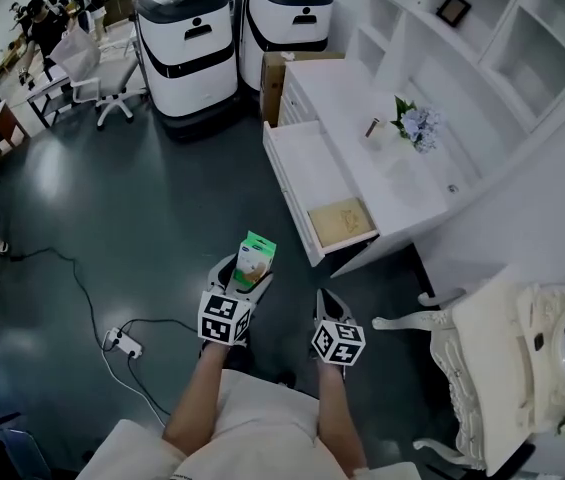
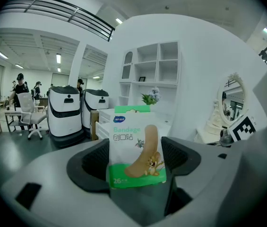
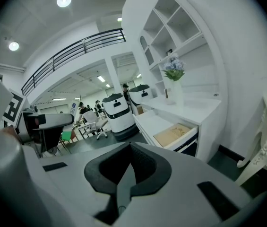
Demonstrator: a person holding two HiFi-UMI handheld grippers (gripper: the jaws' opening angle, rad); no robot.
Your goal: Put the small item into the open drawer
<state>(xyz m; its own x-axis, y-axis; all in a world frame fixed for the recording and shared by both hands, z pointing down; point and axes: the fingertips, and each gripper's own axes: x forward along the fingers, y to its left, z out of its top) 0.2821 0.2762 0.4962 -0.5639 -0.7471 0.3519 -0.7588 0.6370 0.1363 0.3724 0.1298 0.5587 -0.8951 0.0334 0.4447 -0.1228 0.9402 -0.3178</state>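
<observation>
Forearms (image 1: 202, 393) cut off at frame bottom, lower edge of bandage pack (image 2: 137, 148) hidden between the jaws, pack upright, pinched from both sides by left gripper (image 2: 135, 161), over the floor (image 1: 162, 218), well apart from open drawer (image 1: 312, 178), right gripper (image 3: 128, 169) jaws pressed together, empty.

Open floor (image 1: 162, 218) leads to the drawer (image 1: 307, 168); a tan pad (image 1: 341, 222) occupies its near end.
</observation>
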